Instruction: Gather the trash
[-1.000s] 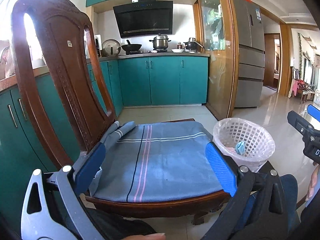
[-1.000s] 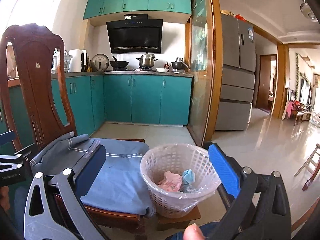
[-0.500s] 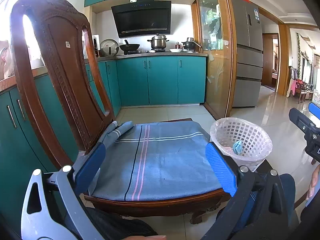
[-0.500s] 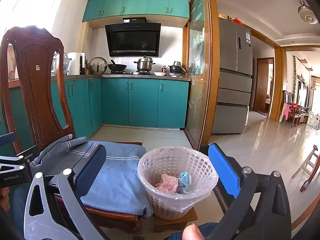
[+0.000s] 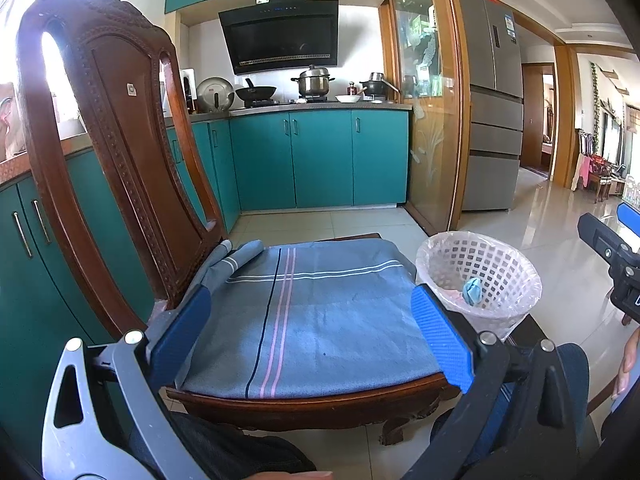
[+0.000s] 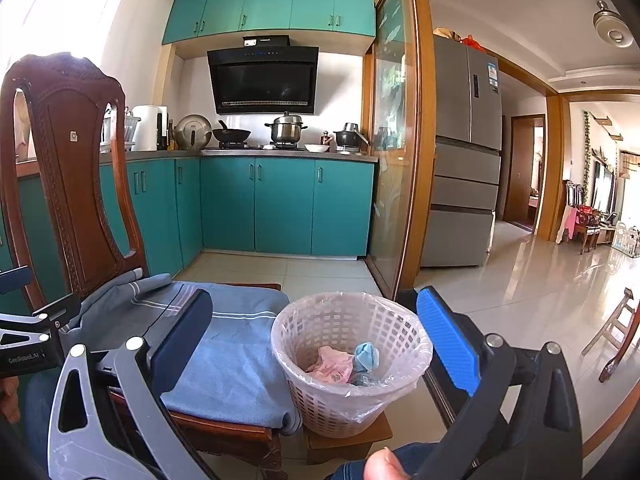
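Chair and basket before the kitchen counter

A cloth [image 5: 312,312] covers the chair [image 5: 120,152] seat. The basket [image 6: 352,364] stands on a low stool [image 6: 348,440] just right of the chair, with trash [image 6: 366,356] in it. Behind both runs the counter [image 6: 288,154], carrying pots [image 6: 287,128]; the fridge [image 6: 466,160] stands to its right.

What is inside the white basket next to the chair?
The white basket has a clear plastic liner. Inside lie a crumpled pink wrapper and a light blue wad. Anything beneath them is hidden.
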Action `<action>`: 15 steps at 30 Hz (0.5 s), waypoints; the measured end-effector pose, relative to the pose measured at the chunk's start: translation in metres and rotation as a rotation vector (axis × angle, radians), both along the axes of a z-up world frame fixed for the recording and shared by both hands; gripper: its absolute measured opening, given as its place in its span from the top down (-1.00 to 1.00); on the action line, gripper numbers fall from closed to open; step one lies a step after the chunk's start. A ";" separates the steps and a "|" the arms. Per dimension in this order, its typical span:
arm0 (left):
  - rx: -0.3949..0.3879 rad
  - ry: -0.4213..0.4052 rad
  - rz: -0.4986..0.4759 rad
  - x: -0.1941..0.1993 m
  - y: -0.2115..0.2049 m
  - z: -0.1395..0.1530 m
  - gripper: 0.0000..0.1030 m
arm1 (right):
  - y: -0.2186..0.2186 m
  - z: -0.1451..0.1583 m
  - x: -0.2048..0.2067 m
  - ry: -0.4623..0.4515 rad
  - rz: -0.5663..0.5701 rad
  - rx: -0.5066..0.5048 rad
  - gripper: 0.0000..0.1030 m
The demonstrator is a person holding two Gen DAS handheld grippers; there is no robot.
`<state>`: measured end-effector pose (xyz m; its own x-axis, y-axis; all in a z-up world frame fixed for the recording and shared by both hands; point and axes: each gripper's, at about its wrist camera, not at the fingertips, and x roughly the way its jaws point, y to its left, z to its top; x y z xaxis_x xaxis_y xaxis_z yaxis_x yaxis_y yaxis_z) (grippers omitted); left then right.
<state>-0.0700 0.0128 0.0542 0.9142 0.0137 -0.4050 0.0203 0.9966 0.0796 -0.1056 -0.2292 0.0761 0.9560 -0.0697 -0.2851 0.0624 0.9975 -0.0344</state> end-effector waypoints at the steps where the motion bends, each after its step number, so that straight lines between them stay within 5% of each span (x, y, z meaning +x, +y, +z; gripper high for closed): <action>1: 0.000 0.000 -0.001 0.000 0.000 -0.001 -0.94 | 0.000 0.000 0.000 0.000 -0.001 0.000 -0.94; 15: 0.007 0.012 -0.012 -0.001 -0.003 -0.003 -0.94 | -0.001 -0.003 -0.001 0.005 -0.002 0.002 -0.94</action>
<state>-0.0707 0.0098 0.0509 0.9093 0.0059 -0.4162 0.0329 0.9957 0.0861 -0.1066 -0.2297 0.0734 0.9543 -0.0710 -0.2901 0.0641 0.9974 -0.0332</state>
